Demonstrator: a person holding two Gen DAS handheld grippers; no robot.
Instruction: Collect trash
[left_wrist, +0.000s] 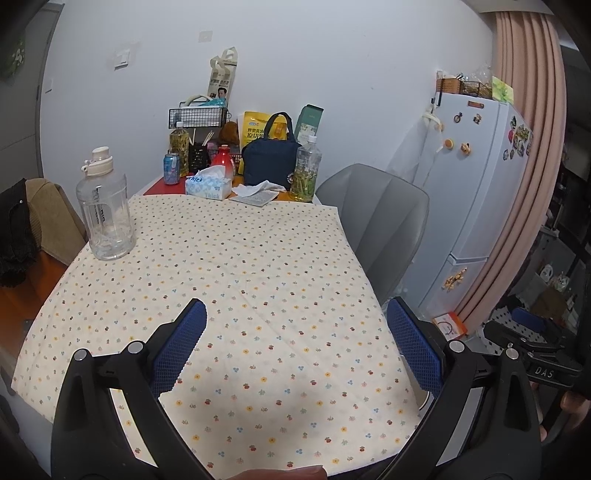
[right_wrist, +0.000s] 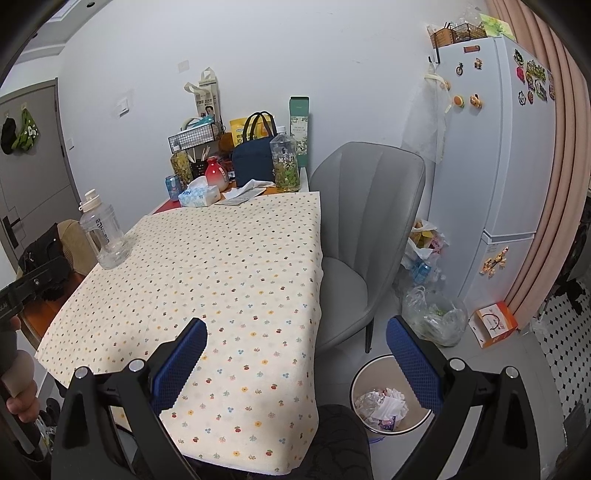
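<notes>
The bin sits on the floor by the table, with crumpled trash inside. The cloth looks bare. Both grippers, left and right, are wide apart and hold nothing. Look at the far end; the tissue there may be trash.

1. white round trash bin, upright and open-topped on the floor, just below and partly behind the right jaw of the right gripper.
2. crumpled trash inside: clear plastic, white paper, a printed wrapper, heaped low in the bin, left of that same jaw.
</notes>
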